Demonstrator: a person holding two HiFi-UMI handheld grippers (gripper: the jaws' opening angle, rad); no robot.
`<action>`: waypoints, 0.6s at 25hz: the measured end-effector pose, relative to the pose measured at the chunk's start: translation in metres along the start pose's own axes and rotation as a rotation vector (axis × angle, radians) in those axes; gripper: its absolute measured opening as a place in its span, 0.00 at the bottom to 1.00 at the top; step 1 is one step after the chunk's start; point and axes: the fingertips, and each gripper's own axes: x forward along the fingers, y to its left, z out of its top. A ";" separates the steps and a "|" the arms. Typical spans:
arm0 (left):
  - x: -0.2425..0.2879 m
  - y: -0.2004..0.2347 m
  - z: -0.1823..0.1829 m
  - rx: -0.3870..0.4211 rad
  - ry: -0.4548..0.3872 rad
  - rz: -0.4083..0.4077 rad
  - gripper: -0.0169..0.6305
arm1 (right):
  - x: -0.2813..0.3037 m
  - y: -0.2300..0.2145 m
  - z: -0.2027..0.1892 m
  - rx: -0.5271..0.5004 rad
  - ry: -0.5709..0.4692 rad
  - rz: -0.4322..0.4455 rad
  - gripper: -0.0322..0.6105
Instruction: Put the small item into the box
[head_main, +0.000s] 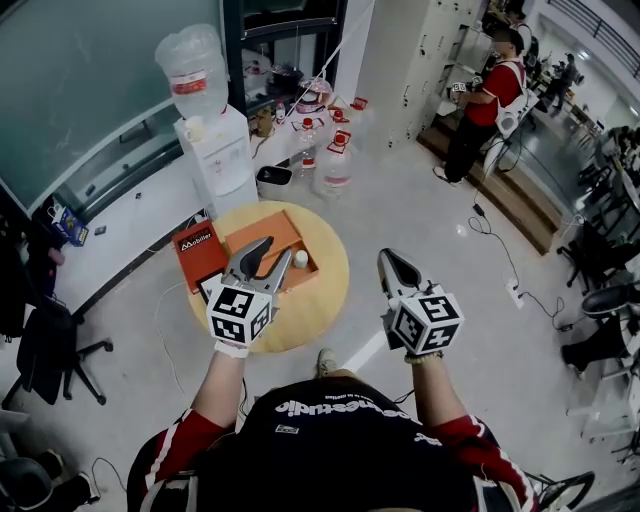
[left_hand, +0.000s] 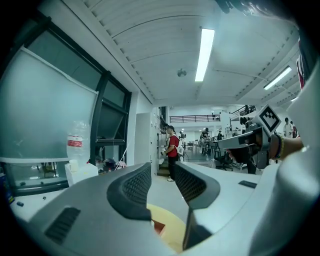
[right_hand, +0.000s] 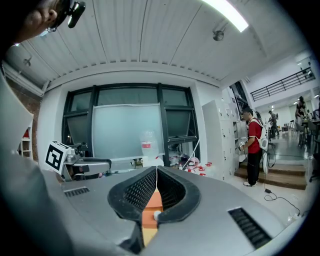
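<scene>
Here, one round table (head_main: 322, 300) with a smooth, pale wooden top stands on the glossy floor, and everything else is placed from it. On the table sits one square, shallow orange box (head_main: 275, 228), open on top. One flat red lid (head_main: 198, 255) with white print lies just beside the box, toward the table's left edge. One small item (head_main: 301, 259), white and roundish, lies inside the box, close to the wall nearest the table's centre.

There are two grippers, both grey plastic with black ribbed pads, each carrying one marker cube. The left gripper (head_main: 272, 252) hangs above the table, over the box, with its jaws spread and nothing between them. The right gripper (head_main: 390, 262) hangs beyond the table's right edge, over bare floor, with its jaws pressed together and pinching nothing.

Behind the table stands one white, boxy water dispenser (head_main: 222, 150) topped by one clear plastic bottle (head_main: 193, 70).
</scene>
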 end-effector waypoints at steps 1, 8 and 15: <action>-0.002 0.003 0.001 -0.001 -0.004 0.012 0.26 | 0.001 0.001 0.000 0.000 -0.001 0.001 0.10; -0.013 0.011 0.007 -0.016 -0.045 0.051 0.13 | 0.004 0.004 0.001 0.000 -0.009 0.009 0.10; -0.011 0.009 0.007 -0.010 -0.055 0.057 0.05 | -0.001 0.001 0.004 -0.003 -0.027 0.000 0.10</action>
